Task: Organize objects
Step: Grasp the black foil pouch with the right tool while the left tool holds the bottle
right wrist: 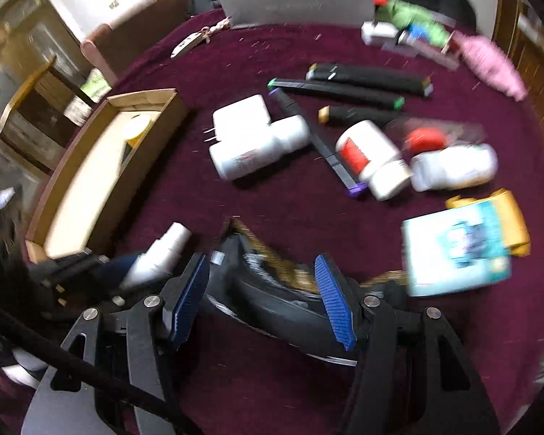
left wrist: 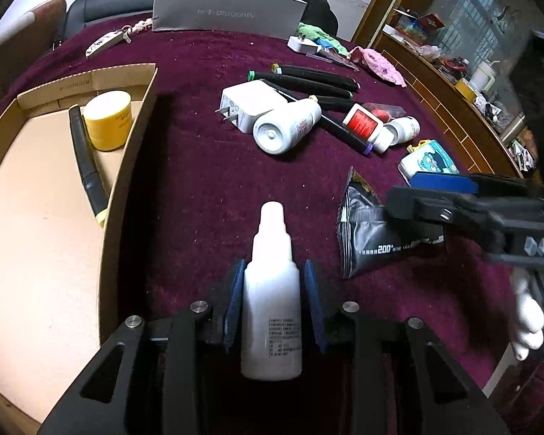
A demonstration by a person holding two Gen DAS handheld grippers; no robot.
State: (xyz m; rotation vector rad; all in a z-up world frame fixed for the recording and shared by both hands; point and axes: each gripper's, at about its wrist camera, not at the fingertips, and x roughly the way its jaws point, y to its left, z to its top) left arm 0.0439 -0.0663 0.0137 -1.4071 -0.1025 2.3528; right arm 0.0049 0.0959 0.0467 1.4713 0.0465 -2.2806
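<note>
Between the blue pads of the left gripper (left wrist: 272, 304) lies a small white dropper bottle (left wrist: 271, 290), nozzle pointing away over the maroon cloth (left wrist: 199, 181). The left pad sits against the bottle's side, a thin gap shows at the right pad, and whether the jaws truly clamp it I cannot tell. Just left of it stands the wall of an open cardboard box (left wrist: 127, 166), which holds a yellow-lidded jar (left wrist: 107, 119) and a black marker (left wrist: 85, 159). To the right, the right gripper (right wrist: 263, 301) stands with jaws apart over a black snack packet (left wrist: 377, 232), a pad on either side without pressing it. Beyond it lies a teal tissue pack (left wrist: 429, 161). Farther back sit a white charger (left wrist: 248, 103), white pill bottles (left wrist: 288, 127), one with a red label (left wrist: 366, 127), and several black markers (left wrist: 308, 79) in a loose heap.
</note>
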